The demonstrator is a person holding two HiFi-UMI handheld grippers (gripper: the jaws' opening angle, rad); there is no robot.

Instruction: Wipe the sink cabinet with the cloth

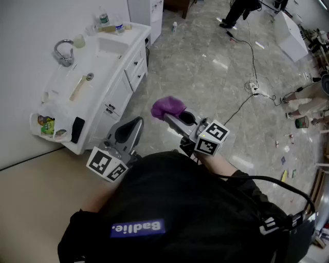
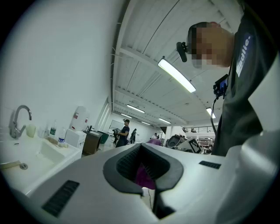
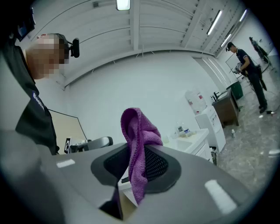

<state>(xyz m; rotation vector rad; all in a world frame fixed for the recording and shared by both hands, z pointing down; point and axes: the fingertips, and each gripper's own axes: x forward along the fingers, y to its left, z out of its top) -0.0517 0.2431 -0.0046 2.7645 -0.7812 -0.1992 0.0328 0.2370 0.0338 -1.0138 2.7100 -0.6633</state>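
Observation:
The white sink cabinet [image 1: 121, 90] stands against the wall at the upper left, with its drawers and doors facing the floor. My right gripper [image 1: 174, 116] is held in the air to the right of it, shut on a bunched purple cloth [image 1: 167, 107]. In the right gripper view the cloth [image 3: 138, 131] sticks up and hangs down between the jaws, with the cabinet [image 3: 197, 140] behind it. My left gripper [image 1: 134, 122] is beside the cabinet's near corner, shut and holding nothing. In the left gripper view the basin side of the cabinet [image 2: 43, 162] lies to the left.
On the cabinet top are a chrome faucet [image 1: 64, 51], bottles [image 1: 104, 19], a black object [image 1: 77, 129] and small items at the near end. A cable [image 1: 247, 77] runs over the marble floor. A person [image 1: 236, 13] stands far off. A white unit [image 1: 151, 13] adjoins the cabinet.

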